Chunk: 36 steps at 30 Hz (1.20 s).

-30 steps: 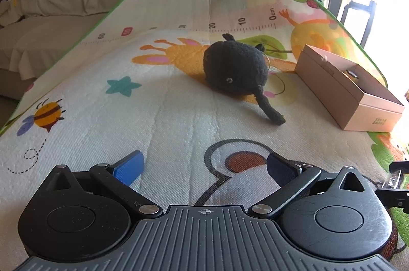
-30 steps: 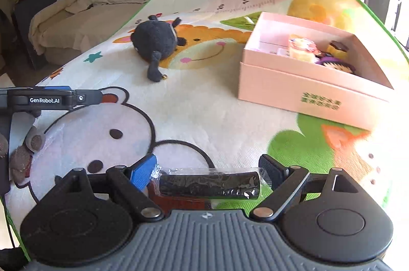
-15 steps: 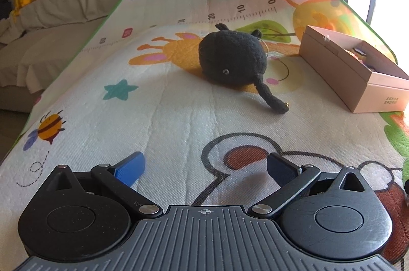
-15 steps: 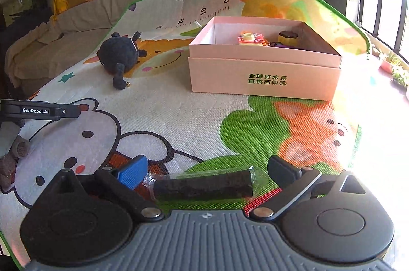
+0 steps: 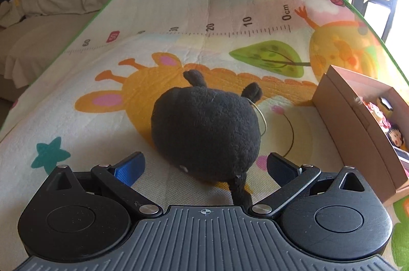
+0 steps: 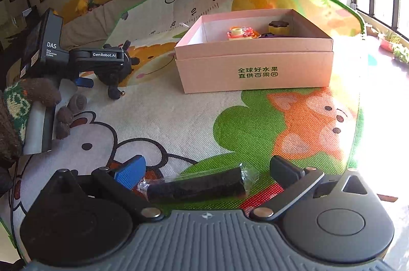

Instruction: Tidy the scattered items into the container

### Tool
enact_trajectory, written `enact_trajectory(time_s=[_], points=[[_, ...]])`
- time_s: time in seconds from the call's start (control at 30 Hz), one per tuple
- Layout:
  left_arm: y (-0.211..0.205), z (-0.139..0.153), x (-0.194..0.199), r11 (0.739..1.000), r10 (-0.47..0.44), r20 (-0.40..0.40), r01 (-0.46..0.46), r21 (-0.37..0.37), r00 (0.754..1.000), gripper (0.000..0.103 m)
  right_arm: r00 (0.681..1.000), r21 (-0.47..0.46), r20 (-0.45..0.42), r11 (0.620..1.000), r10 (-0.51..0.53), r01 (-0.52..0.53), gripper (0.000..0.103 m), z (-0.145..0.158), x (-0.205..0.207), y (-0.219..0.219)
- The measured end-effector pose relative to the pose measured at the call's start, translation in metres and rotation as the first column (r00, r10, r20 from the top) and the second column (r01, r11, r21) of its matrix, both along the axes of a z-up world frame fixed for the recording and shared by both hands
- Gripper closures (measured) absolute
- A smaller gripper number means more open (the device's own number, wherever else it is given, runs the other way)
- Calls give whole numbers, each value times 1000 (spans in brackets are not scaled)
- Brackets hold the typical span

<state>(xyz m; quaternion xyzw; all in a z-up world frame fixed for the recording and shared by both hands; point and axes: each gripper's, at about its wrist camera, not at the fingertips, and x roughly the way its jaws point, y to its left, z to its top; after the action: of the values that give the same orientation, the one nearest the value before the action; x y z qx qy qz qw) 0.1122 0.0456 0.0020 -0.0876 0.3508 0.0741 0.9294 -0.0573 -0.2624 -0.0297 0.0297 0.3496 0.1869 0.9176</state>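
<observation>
At the far left of the right wrist view, a hand in a brown knitted glove [image 6: 38, 94] holds the left claw [image 6: 102, 77], which reaches over the black plush toy [image 6: 120, 66] on the play mat [image 6: 179, 122]. In the left wrist view this left claw [image 5: 204, 166] stands released, its blue pads wide apart on either side of the black plush toy [image 5: 204, 133], not pressing on it. The toy lies on the mat's orange giraffe print, and its dark tail runs back under the claw body. To the right of the toy, near it but apart, sits the pink cardboard box [image 5: 358, 133], open at the top. Small colourful toys [image 6: 240, 32] lie inside the box [image 6: 255, 66] toward its back wall, and green Chinese print marks its front face. Nearer the camera in the right wrist view, the right claw [image 6: 207, 168] is also released, jaws wide. A dark cylinder in clear wrap [image 6: 196, 186] lies on the mat between the fingers, its left end just beside the blue pad and its right end clear of the black one. A sofa [image 5: 51, 2] with cushions and soft toys stands behind the mat.
</observation>
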Motion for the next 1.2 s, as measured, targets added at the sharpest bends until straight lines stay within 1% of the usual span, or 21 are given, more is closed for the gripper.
enact_trajectory(time_s=[0.1, 0.23, 0.27, 0.3, 0.37, 0.47, 0.53, 0.57, 0.63, 0.7, 0.73, 0.77, 0.83, 0.87, 0.9, 0.93, 1.03, 1.07, 1.13, 1.17, 1.2], points=[[0, -4, 10, 1000, -2, -3, 2, 11, 1000, 0, 1000, -9, 0, 1000, 0, 0, 0, -1, 0, 2], [0, -3, 12, 1000, -19, 17, 19, 24, 1000, 0, 1000, -19, 0, 1000, 0, 0, 0, -1, 0, 3], [1, -2, 11, 999, -30, 20, 29, 25, 999, 5, 1000, -22, 0, 1000, 0, 0, 0, -1, 0, 4], [0, -1, 10, 998, -45, 17, 45, 35, 999, 17, 1000, -23, 0, 1000, 0, 0, 0, -1, 0, 4], [0, 1, 7, 996, -77, 9, 76, 55, 997, 18, 1000, -22, 0, 1000, 0, 0, 0, -2, 1, 4], [-2, 7, -5, 985, -118, -8, 118, 126, 993, 19, 1000, -15, 0, 1000, 0, 0, 0, -2, 1, 3], [-7, 17, -20, 967, -160, -17, 160, 199, 987, 19, 1000, -9, -1, 1000, -1, 1, 0, -2, 1, 3], [-11, 23, -28, 954, -184, -27, 186, 236, 982, 19, 1000, -5, -1, 1000, -1, 1, 0, -2, 2, 2], [-23, 35, -47, 904, -256, -68, 264, 335, 964, 19, 1000, 4, -1, 1000, -1, 1, 0, -2, 2, 1], [-38, 43, -68, 827, -342, -130, 364, 429, 931, 18, 1000, 10, -2, 1000, -2, 2, 0, -2, 2, 0], [-45, 46, -78, 783, -382, -166, 414, 465, 909, 18, 1000, 12, -2, 1000, -2, 2, 0, -2, 2, 0], [-54, 47, -89, 730, -422, -208, 466, 500, 883, 18, 1000, 12, -2, 1000, -2, 2, 0, -2, 2, 0], [-68, 46, -104, 658, -464, -266, 530, 535, 845, 18, 1000, 12, -2, 1000, -2, 2, 0, -2, 2, -1], [-75, 43, -109, 630, -482, -292, 558, 540, 826, 18, 1000, 14, -2, 1000, -2, 2, 0, -2, 2, -1], [-81, 38, -114, 613, -497, -312, 583, 534, 809, 16, 1000, 17, -2, 1000, -2, 2, 0, -2, 2, -1], [-87, 34, -117, 604, -515, -325, 605, 519, 793, 15, 1000, 21, -2, 1000, -2, 3, 0, -2, 2, -2], [-104, 23, -123, 601, -584, -316, 660, 450, 748, 10, 1000, 39, -3, 999, -6, 6, 0, -2, 2, -5], [-110, 21, -126, 592, -601, -303, 666, 453, 740, 5, 1000, 45, -3, 999, -9, 9, 0, -2, 2, -6], [-120, 23, -132, 565, -640, -273, 681, 465, 718, 6, 1000, 56, -4, 998, -22, 22, 0, -2, 2, -9], [-123, 27, -134, 567, -660, -249, 687, 455, 709, 6, 1000, 64, -5, 997, -31, 31, 0, -3, 3, -10], [-124, 32, -136, 575, -675, -225, 692, 437, 703, 6, 999, 74, -8, 996, -41, 42, 0, -3, 3, -12]])
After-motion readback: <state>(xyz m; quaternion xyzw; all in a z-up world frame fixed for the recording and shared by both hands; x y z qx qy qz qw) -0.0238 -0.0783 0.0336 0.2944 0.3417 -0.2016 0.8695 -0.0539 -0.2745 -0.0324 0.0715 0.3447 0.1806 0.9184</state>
